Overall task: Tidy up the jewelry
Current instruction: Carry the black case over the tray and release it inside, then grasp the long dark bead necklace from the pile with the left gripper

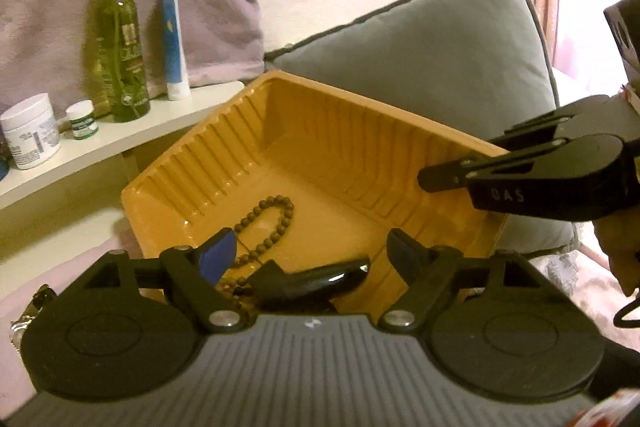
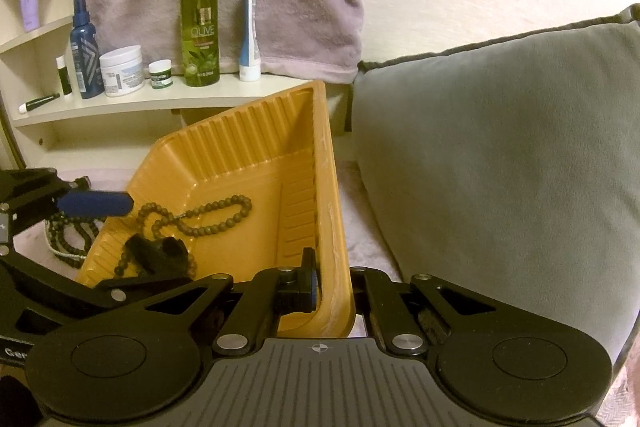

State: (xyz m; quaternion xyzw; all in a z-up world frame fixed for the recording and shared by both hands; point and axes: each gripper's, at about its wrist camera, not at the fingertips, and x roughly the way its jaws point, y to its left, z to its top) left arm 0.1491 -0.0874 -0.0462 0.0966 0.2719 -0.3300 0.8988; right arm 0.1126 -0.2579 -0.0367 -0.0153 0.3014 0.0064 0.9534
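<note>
- Right claw: closed on the side wall of the orange tray, holding it tilted.
- Left claw: jaws spread wide over the tray's near end, gripping nothing.
- Brown bead string: lying on the tray floor.
- Second bead string: on the bed beside the tray.

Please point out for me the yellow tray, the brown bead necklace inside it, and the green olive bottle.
Yellow tray [image 2: 256, 131], right wrist view: on its ribbed far wall.
Brown bead necklace [image 2: 236, 207], right wrist view: on the bead loop on the tray floor.
Green olive bottle [image 2: 199, 27], right wrist view: on its label.
</note>
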